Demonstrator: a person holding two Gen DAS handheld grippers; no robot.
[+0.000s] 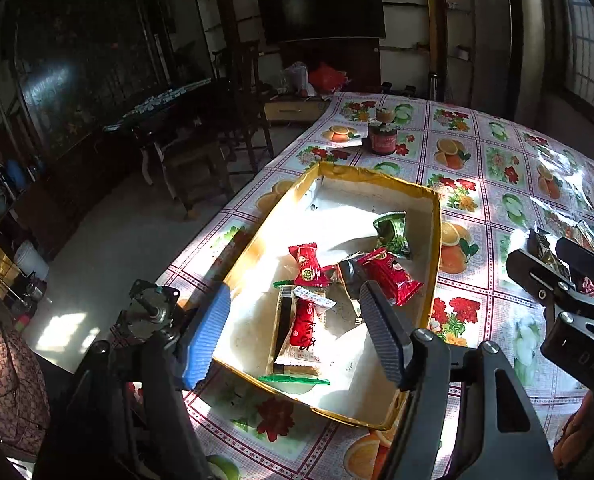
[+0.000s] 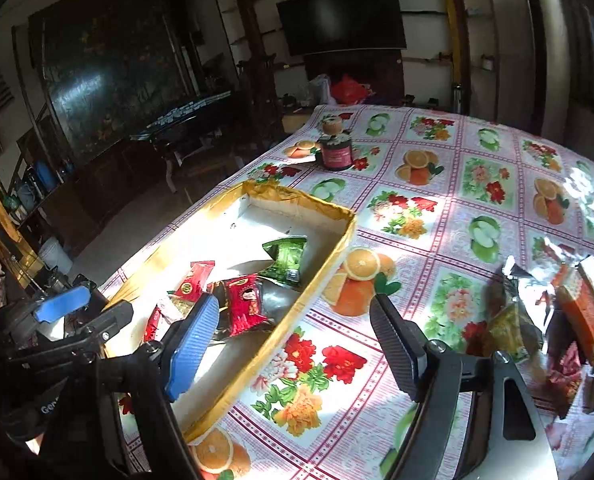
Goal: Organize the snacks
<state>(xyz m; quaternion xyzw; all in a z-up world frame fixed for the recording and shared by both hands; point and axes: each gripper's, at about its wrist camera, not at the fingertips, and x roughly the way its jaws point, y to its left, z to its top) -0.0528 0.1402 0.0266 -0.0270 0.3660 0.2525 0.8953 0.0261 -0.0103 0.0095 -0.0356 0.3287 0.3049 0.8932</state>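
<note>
both my grippers hover spread and empty near the gold-rimmed box [image 1: 433,240].
my left gripper [image 1: 297,328] hangs over the box, where red and green snack packets [image 1: 389,272] lie; my right gripper [image 2: 297,332] is over the tablecloth [image 2: 437,208], loose snacks [image 2: 577,316] at its right, jar [image 2: 337,152] beyond.

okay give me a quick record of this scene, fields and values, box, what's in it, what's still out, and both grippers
box: gold-rimmed cardboard box, open, on floral tablecloth
in box: red snack packets, green snack packet
still out: loose snack packets on the tablecloth, right of the box
left gripper: open, empty, over the box
right gripper: open, empty, over the tablecloth
far end: dark jar
</note>
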